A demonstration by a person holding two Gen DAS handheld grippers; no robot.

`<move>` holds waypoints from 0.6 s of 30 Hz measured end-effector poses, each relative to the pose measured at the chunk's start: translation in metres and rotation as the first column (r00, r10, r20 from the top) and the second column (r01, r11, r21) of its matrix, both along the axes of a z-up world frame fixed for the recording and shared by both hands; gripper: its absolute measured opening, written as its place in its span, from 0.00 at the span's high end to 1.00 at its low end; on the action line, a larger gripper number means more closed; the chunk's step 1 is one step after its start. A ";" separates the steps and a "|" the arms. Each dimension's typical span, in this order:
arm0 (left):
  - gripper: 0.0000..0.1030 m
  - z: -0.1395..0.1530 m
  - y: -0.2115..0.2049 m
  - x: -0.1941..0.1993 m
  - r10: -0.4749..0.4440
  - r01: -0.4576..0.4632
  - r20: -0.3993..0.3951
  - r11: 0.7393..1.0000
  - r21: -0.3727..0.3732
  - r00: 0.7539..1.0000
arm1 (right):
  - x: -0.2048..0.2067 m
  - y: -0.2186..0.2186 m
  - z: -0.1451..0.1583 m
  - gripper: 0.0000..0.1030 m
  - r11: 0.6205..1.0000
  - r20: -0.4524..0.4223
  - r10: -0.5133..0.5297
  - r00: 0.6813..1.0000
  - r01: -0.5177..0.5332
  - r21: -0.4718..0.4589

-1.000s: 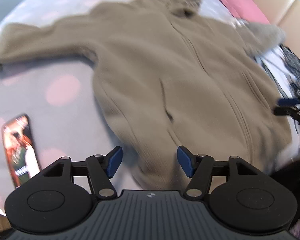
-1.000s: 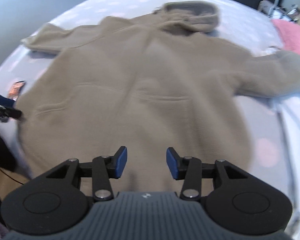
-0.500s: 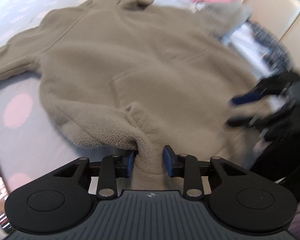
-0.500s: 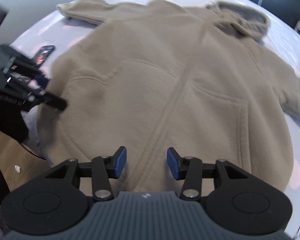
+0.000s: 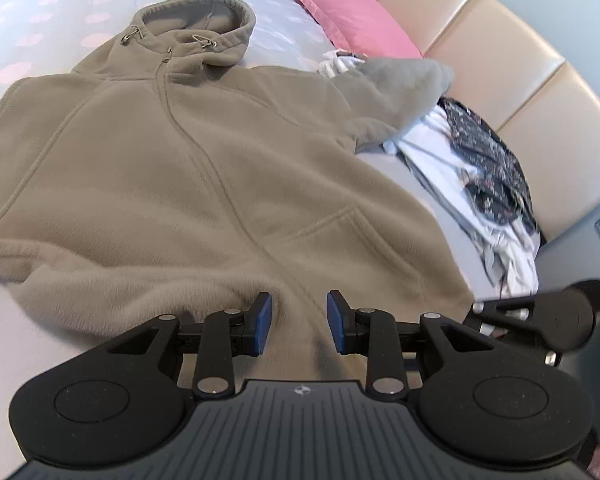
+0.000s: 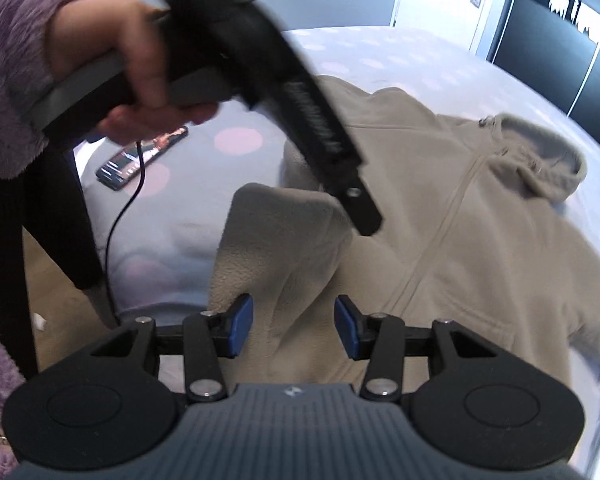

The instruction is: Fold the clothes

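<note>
The tan hoodie [image 5: 180,180] lies flat on the spotty bed [image 5: 60,8], front side up, with its hood by the pink pillow [image 5: 351,20]. One sleeve runs off the left edge of the left claw's view, so its end cannot be seen. The other sleeve lies up on a messy pile of clothes [image 5: 479,152] near the headboard [image 5: 499,60]. The bottom edge of the hoodie is hidden behind the claws.

The left gripper [image 5: 300,320] has just been closing, and now it is narrow and pinches a bump of fleece at the bottom edge. In the right claw's view this claw is blurry and only one dark finger shows. A hand [image 6: 132,60] with a fluffy purple sleeve [image 6: 8,80] holds it, and a corner of the hoodie is lifted up under it.

The right gripper [image 6: 292,326] is about half wide, with fleece between its blue pads. It is hard to tell if they press on it. A phone [image 6: 140,160] lies on the bed, partly hidden by the hand
</note>
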State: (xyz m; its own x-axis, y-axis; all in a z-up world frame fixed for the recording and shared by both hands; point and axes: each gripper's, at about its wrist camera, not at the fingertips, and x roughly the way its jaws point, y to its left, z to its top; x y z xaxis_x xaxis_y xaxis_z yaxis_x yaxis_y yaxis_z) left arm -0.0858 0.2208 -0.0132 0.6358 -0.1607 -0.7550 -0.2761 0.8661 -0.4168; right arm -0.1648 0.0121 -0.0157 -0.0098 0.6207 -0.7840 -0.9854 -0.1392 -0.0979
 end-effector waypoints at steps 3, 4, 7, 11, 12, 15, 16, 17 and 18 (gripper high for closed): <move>0.73 -0.001 0.004 0.008 0.001 -0.001 0.019 1.000 -0.016 1.000 | -0.002 -0.002 0.002 0.51 1.000 0.031 0.000 1.000 -0.001 0.015; 0.73 -0.002 0.004 0.011 -0.004 0.004 0.016 1.000 -0.009 1.000 | -0.001 -0.004 0.008 0.51 1.000 0.016 0.007 1.000 -0.007 0.029; 0.73 -0.007 0.004 0.017 -0.011 0.011 -0.007 1.000 0.011 1.000 | 0.006 -0.009 0.023 0.51 0.998 -0.094 0.033 0.995 -0.027 0.065; 0.73 -0.015 0.004 0.018 -0.010 0.010 -0.037 1.000 0.007 0.999 | -0.001 -0.008 0.014 0.51 0.996 -0.146 0.085 0.986 -0.082 0.029; 0.73 -0.015 0.003 0.017 -0.012 0.013 -0.042 1.000 0.012 0.999 | -0.006 -0.007 0.008 0.51 0.995 -0.132 0.099 0.986 -0.099 0.005; 0.73 -0.014 -0.001 0.010 -0.015 0.018 -0.059 0.999 0.050 0.998 | -0.021 -0.007 -0.015 0.51 0.984 -0.111 0.146 0.983 -0.156 -0.082; 0.73 -0.014 -0.003 0.006 -0.010 0.015 -0.065 0.998 0.063 0.998 | -0.025 -0.007 -0.023 0.51 0.978 -0.113 0.165 0.980 -0.177 -0.109; 0.73 -0.014 -0.006 0.002 -0.006 0.012 -0.072 0.997 0.076 0.997 | -0.028 -0.007 -0.030 0.51 0.972 -0.108 0.181 0.978 -0.194 -0.133; 0.73 -0.015 -0.008 -0.002 -0.004 0.011 -0.078 0.996 0.090 0.997 | -0.031 -0.008 -0.036 0.51 0.966 -0.102 0.194 0.976 -0.208 -0.156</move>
